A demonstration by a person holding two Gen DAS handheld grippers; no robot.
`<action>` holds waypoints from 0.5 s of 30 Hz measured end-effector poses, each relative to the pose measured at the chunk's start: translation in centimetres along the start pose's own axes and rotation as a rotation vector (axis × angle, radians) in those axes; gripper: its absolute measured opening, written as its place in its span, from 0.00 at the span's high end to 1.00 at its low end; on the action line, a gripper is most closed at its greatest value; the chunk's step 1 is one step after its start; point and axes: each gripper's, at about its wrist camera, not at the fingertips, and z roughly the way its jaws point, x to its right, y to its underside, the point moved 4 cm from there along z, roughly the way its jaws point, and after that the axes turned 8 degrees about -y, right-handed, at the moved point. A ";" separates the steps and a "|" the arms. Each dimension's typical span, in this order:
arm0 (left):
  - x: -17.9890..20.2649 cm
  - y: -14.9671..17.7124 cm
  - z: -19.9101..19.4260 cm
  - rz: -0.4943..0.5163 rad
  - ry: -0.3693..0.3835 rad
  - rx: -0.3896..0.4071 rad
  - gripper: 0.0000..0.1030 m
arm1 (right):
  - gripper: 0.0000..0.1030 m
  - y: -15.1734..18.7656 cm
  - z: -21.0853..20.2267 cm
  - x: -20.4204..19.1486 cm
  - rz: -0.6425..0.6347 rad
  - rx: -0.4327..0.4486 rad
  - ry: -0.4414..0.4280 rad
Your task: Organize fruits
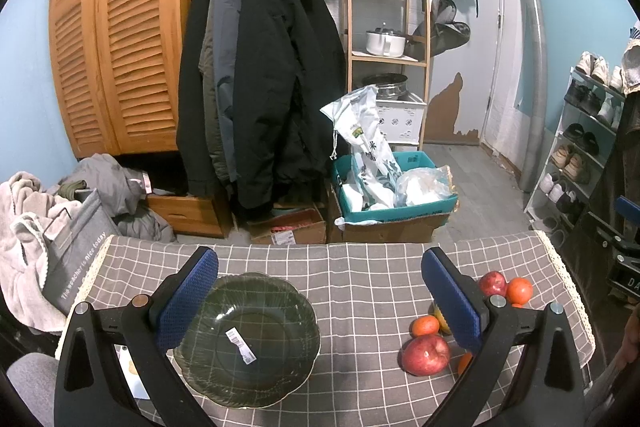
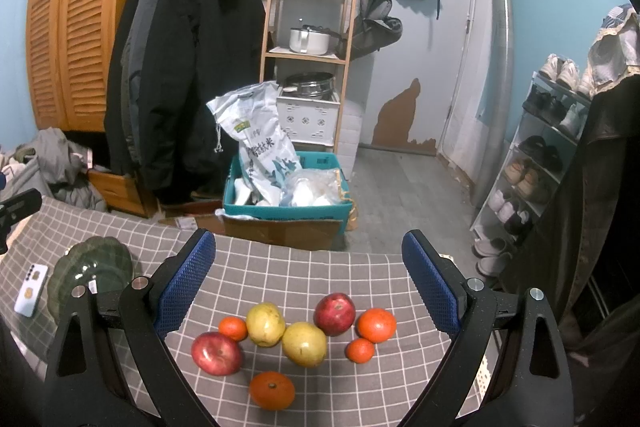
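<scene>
Both claws hang wide and empty, the right gripper (image 2: 308, 287) over the fruit pile (image 2: 296, 339) on the right, so I'd close gently on one near apple (image 2: 217, 353); only its view shows the pears (image 2: 304, 343), the left gripper (image 1: 320, 295) sees into the plate (image 1: 248, 341).

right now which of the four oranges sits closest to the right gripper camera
The biggest orange, alone at the bottom of the fruit group, stem end up. The other three lie farther back among the apples and pears.
</scene>
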 end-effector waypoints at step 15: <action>1.1 1.3 0.5 0.035 0.012 -0.043 0.00 | 0.10 1.1 0.1 -0.7 -0.007 -0.024 -0.002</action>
